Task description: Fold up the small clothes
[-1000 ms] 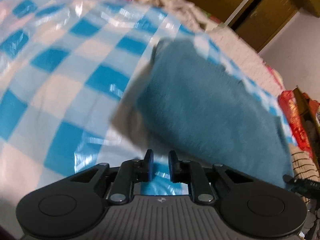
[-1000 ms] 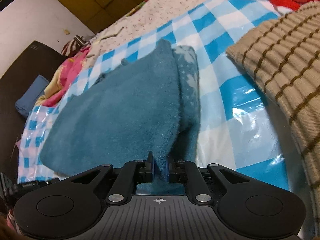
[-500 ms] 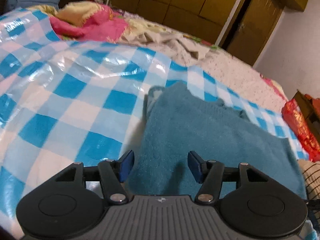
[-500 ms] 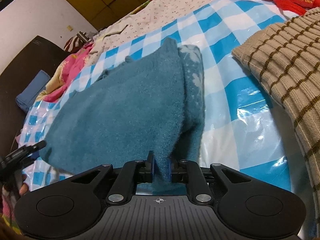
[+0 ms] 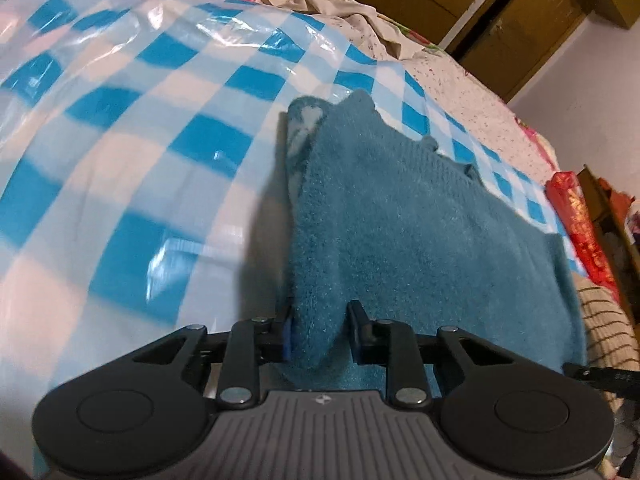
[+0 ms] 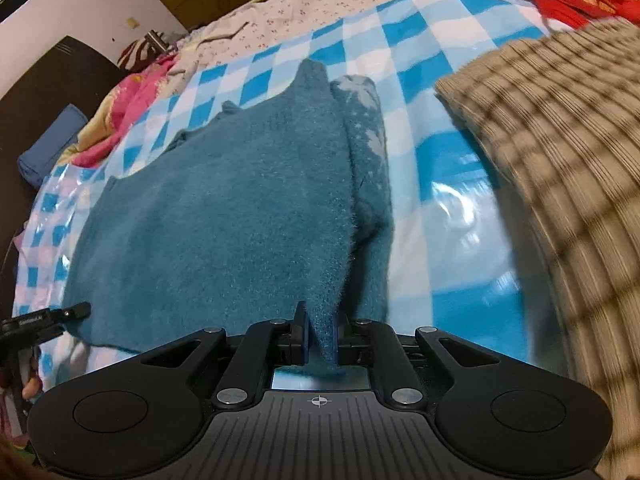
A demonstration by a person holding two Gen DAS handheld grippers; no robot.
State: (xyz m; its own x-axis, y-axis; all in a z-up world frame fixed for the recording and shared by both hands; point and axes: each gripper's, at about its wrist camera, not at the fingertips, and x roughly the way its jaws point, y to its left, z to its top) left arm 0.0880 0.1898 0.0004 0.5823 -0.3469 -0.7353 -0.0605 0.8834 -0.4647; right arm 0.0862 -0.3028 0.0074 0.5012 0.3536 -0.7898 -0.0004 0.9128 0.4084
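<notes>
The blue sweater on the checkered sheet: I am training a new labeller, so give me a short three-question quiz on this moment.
1. True or false: the right gripper has a fold of the blue sweater pinched between its pads.
2. What lies to the right of the sweater in the right wrist view?
A. a striped beige sweater
B. a pair of jeans
C. a pillow
3. What is between the closing jaws of the left gripper?

Key
1. True.
2. A. It lies on the checkered sheet, apart from the blue one.
3. The near edge of the blue sweater; the left pad touches it, the right pad stands off.
</notes>
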